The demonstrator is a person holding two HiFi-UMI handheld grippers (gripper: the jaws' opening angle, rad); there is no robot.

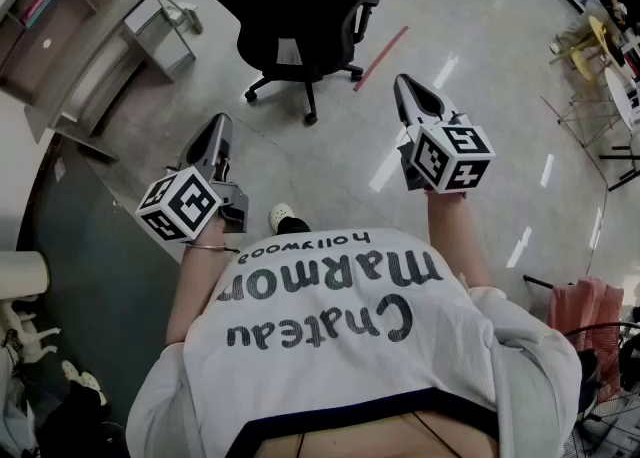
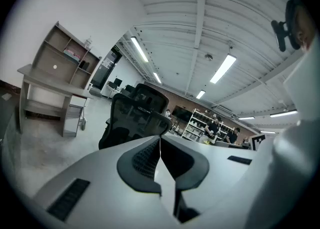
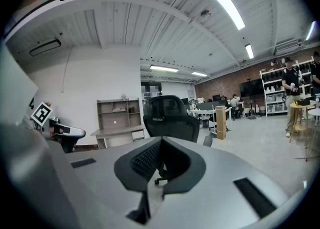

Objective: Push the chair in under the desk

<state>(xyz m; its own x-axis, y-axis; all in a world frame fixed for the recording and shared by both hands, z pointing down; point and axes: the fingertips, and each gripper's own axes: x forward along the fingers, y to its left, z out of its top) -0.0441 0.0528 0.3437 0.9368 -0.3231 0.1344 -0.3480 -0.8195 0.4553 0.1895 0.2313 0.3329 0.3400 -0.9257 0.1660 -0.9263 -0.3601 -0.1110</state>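
Note:
A black mesh office chair point(image 1: 298, 16) on castors stands on the pale floor ahead of me, its back turned toward me. It shows again as the chair point(image 2: 137, 115) in the left gripper view and the chair point(image 3: 170, 120) in the right gripper view. A grey desk point(image 1: 85, 56) with a shelf unit stands at the far left, apart from the chair. My left gripper point(image 1: 219, 128) is shut and empty, short of the chair. My right gripper point(image 1: 403, 86) is shut and empty too, a little right of the chair's base.
A red tape line point(image 1: 382, 56) lies on the floor right of the chair. A small drawer unit point(image 1: 160, 31) sits under the desk's end. Stools and tables point(image 1: 600, 56) stand at the far right. A dark mat point(image 1: 95, 276) covers the floor at my left.

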